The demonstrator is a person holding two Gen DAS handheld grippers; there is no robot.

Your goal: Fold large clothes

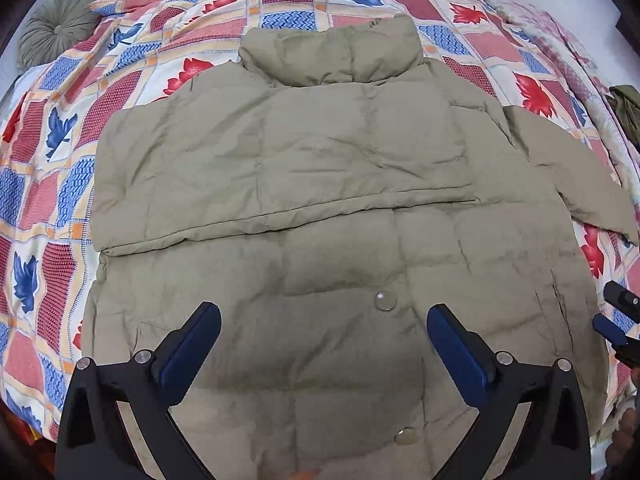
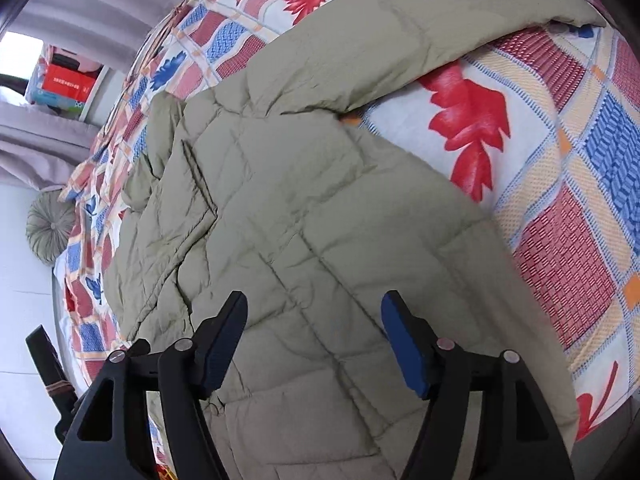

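A khaki quilted puffer jacket (image 1: 320,200) lies flat on the bed, collar (image 1: 332,52) at the far end. One sleeve is folded across its chest; the other sleeve (image 1: 572,168) stretches out to the right. My left gripper (image 1: 324,316) is open and empty, hovering over the jacket's lower half near a round button (image 1: 386,302). My right gripper (image 2: 314,308) is open and empty over the jacket's (image 2: 304,220) right hem side; the outstretched sleeve (image 2: 400,28) runs away from it. The right gripper also shows at the right edge of the left wrist view (image 1: 618,312).
The bed has a patchwork cover (image 1: 60,152) with red and blue leaves. A round green cushion (image 1: 56,28) lies at the far left corner. A dark garment (image 1: 628,108) sits at the right edge. Shelves with boxes (image 2: 64,80) stand beyond the bed.
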